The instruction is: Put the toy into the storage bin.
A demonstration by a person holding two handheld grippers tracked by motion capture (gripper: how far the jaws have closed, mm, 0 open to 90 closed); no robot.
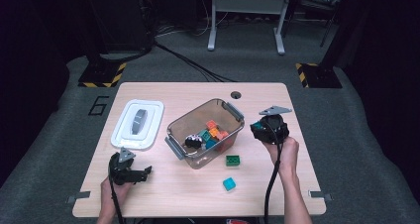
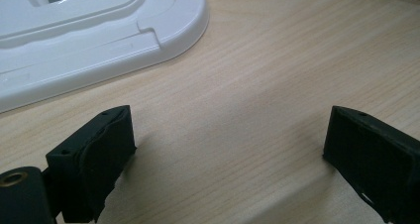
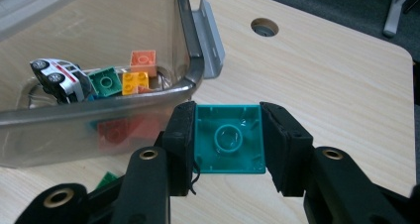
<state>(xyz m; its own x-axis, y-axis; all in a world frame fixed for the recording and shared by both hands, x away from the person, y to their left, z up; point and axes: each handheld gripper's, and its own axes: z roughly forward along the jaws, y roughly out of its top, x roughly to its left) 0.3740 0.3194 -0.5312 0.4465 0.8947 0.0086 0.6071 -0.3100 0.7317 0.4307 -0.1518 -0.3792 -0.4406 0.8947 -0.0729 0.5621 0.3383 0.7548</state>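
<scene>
Two black units are seen, each a hand-held gripper: the left hand-held gripper [image 1: 130, 173] and the right hand-held gripper [image 1: 270, 127]. Each is topped by a grey three-cornered plate, and a black cable is trailed from each. Blocky black jaws with small holes are shown, and brass-coloured screw sockets are set in the arms. Bare forearms are seen, without sleeves.

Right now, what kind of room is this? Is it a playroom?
Probably a lab or workshop, not a playroom. A bare wooden table stands on grey carpet, black cables run across the floor, and hazard-striped stand bases sit beside it.
</scene>
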